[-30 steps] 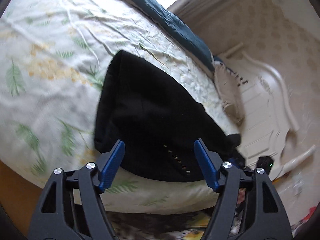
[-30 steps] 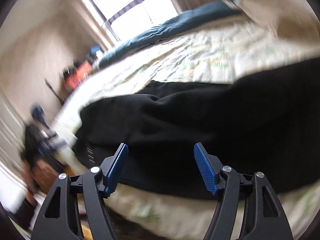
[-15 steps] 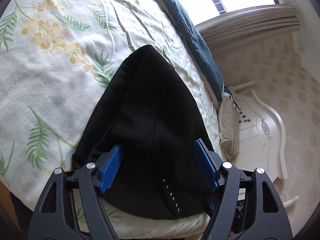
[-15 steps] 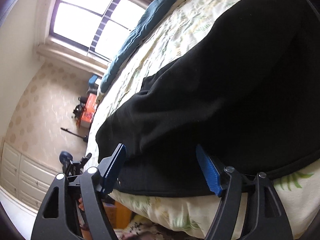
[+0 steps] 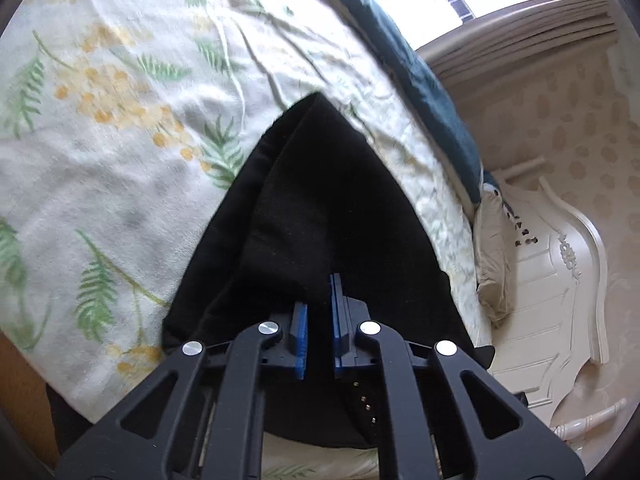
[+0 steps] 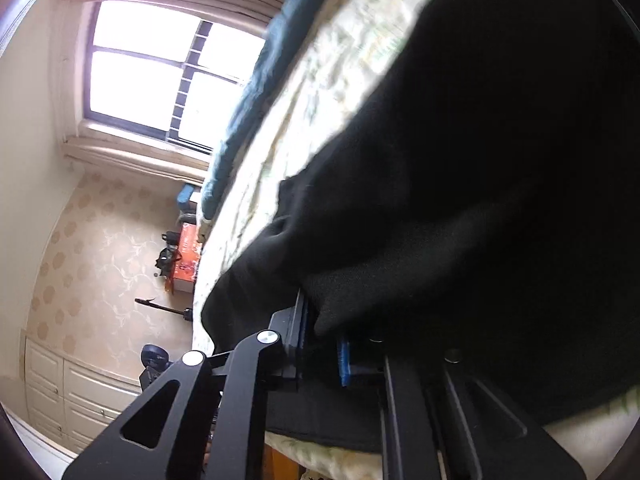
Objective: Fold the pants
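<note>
Black pants (image 5: 320,200) lie folded on a bed with a leaf-patterned sheet (image 5: 120,120). My left gripper (image 5: 319,300) sits at their near edge, shut on a pinched ridge of the black fabric that hides its fingertips. In the right wrist view the pants (image 6: 480,160) fill the right half, lying on the sheet (image 6: 320,92). My right gripper (image 6: 320,320) is rolled to one side at the hem. Its jaws are closing with a thick fold of the pants between the blue pads (image 6: 343,356), and the fabric drapes over the right finger.
A teal blanket (image 5: 432,96) runs along the far side of the bed, with a pillow (image 5: 492,264) and white headboard (image 5: 560,280) at the right. A window (image 6: 152,80), an orange box (image 6: 186,260) and white drawers (image 6: 72,392) lie beyond the bed's end.
Both grippers were open over the pants' near edge and have closed on the fabric. Each has rolled and come lower onto the cloth.
</note>
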Demonstrator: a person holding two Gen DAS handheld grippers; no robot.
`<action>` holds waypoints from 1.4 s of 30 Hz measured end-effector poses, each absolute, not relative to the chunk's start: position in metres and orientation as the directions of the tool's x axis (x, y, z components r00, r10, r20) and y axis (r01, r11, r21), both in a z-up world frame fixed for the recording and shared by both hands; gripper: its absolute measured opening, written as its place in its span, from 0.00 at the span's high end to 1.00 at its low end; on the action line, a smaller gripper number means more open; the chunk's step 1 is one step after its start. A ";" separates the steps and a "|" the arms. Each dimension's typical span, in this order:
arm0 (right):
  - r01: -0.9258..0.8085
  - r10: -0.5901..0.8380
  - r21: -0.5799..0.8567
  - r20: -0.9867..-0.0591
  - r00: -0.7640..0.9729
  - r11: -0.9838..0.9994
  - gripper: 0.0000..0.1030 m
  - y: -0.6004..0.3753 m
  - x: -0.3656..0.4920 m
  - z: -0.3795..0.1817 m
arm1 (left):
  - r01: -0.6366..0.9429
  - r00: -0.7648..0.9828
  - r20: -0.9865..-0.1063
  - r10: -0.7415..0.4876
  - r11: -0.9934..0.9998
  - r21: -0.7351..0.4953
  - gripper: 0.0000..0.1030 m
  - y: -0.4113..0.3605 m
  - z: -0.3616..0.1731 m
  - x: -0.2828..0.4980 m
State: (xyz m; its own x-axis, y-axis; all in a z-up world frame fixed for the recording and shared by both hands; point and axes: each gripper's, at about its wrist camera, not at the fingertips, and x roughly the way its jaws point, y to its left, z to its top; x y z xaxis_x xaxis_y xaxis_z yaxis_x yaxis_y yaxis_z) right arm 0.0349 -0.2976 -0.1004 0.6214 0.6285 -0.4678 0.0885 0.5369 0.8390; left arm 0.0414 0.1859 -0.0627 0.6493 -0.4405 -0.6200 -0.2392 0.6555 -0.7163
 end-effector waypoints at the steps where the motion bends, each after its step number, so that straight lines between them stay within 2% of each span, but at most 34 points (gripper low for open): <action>1: 0.069 0.631 0.839 -0.458 0.626 0.540 0.90 -0.297 0.031 -0.093 | -0.240 0.655 -0.621 -0.432 0.660 -0.712 0.92 0.187 -0.059 0.038; 5: 0.032 0.646 0.838 -0.444 0.621 0.545 0.90 -0.297 0.007 -0.080 | -0.246 0.673 -0.609 -0.419 0.650 -0.719 0.92 0.193 -0.054 0.013; 11: 0.096 0.653 0.819 -0.515 0.555 0.565 0.90 -0.291 -0.012 -0.117 | -0.296 0.631 -0.646 -0.431 0.636 -0.713 0.92 0.199 -0.083 0.005; 18: 0.103 0.677 0.844 -0.489 0.550 0.526 0.90 -0.298 -0.016 -0.133 | -0.251 0.634 -0.630 -0.448 0.652 -0.716 0.91 0.200 -0.084 0.007; 21: 0.094 0.688 0.855 -0.471 0.552 0.510 0.83 -0.305 -0.019 -0.128 | -0.226 0.626 -0.647 -0.436 0.692 -0.686 0.84 0.196 -0.074 -0.002; 22: 0.090 0.676 0.851 -0.472 0.566 0.518 0.79 -0.314 -0.024 -0.123 | -0.213 0.621 -0.654 -0.432 0.711 -0.670 0.77 0.192 -0.068 -0.006; 24: 0.097 0.647 0.852 -0.460 0.608 0.515 0.68 -0.338 -0.034 -0.114 | -0.191 0.614 -0.657 -0.438 0.726 -0.661 0.72 0.183 -0.060 -0.014; 26: 0.127 0.575 0.845 -0.455 0.680 0.519 0.58 -0.380 -0.050 -0.103 | -0.164 0.614 -0.659 -0.433 0.747 -0.644 0.65 0.172 -0.048 -0.020; 27: 0.144 0.537 0.838 -0.458 0.708 0.526 0.57 -0.398 -0.057 -0.098 | -0.150 0.622 -0.660 -0.420 0.764 -0.628 0.63 0.165 -0.039 -0.021; 28: 0.167 0.485 0.831 -0.460 0.743 0.531 0.54 -0.421 -0.066 -0.094 | -0.138 0.630 -0.659 -0.411 0.776 -0.615 0.56 0.161 -0.034 -0.022; 29: 0.195 0.429 0.823 -0.462 0.776 0.533 0.53 -0.444 -0.074 -0.090 | -0.119 0.641 -0.653 -0.403 0.789 -0.603 0.49 0.154 -0.027 -0.021; 32: 0.331 0.193 0.806 -0.471 0.861 0.491 0.51 -0.543 -0.109 -0.083 | -0.061 0.661 -0.629 -0.409 0.806 -0.588 0.43 0.135 -0.013 -0.005; 36: 0.519 -0.058 0.756 -0.544 0.837 0.399 0.50 -0.642 -0.135 -0.090 | -0.028 0.663 -0.630 -0.405 0.828 -0.561 0.33 0.114 -0.016 0.025; 38: 0.540 -0.081 0.767 -0.549 0.832 0.347 0.50 -0.667 -0.136 -0.099 | -0.028 0.652 -0.644 -0.401 0.836 -0.548 0.32 0.103 -0.023 0.038; 40: 0.511 -0.030 0.803 -0.528 0.849 0.307 0.50 -0.691 -0.129 -0.112 | -0.030 0.634 -0.654 -0.413 0.832 -0.554 0.31 0.094 -0.032 0.049; 42: 0.494 0.001 0.808 -0.522 0.853 0.321 0.68 -0.704 -0.120 -0.115 | -0.065 0.617 -0.681 -0.394 0.838 -0.542 0.31 0.088 -0.043 0.054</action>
State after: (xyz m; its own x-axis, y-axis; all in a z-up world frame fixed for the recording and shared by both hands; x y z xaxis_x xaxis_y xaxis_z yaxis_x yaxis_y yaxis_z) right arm -0.1196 -0.7037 -0.1148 0.8529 0.0009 -0.5221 0.4941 0.3215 0.8078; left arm 0.0545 0.0877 -0.0427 0.6172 -0.3935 -0.6813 -0.0645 0.8377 -0.5423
